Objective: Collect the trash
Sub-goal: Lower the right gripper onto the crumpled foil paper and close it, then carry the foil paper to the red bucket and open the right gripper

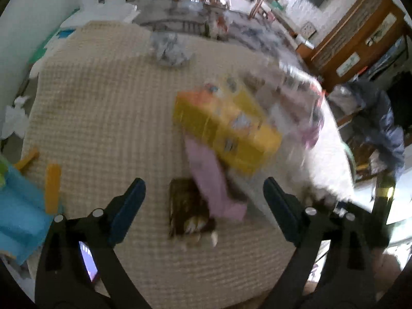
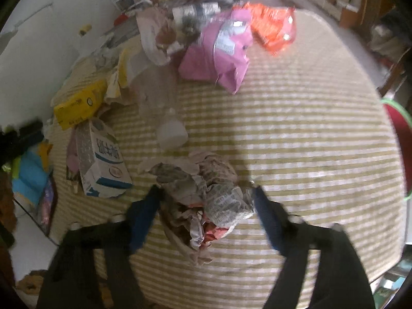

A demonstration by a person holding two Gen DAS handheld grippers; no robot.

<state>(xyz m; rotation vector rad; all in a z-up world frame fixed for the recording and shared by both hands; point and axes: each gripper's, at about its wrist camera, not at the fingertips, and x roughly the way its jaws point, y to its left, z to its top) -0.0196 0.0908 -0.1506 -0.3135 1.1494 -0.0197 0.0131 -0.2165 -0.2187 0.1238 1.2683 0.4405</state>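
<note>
In the right wrist view a crumpled newspaper ball lies on the striped cloth between the wide-open fingers of my right gripper; the fingers stand either side of it, apart from it. Beyond lie a clear plastic bottle, a pink bag, an orange wrapper, a blue-and-white milk carton and a yellow box. In the blurred left wrist view my left gripper is open and empty above a dark wrapper, a pink wrapper and the yellow box. The newspaper ball shows far off.
A round table with a beige checked cloth carries the trash. A blue and yellow toy sits at its left edge. A red bin with a green rim stands at the right. Furniture and clothes crowd the room behind.
</note>
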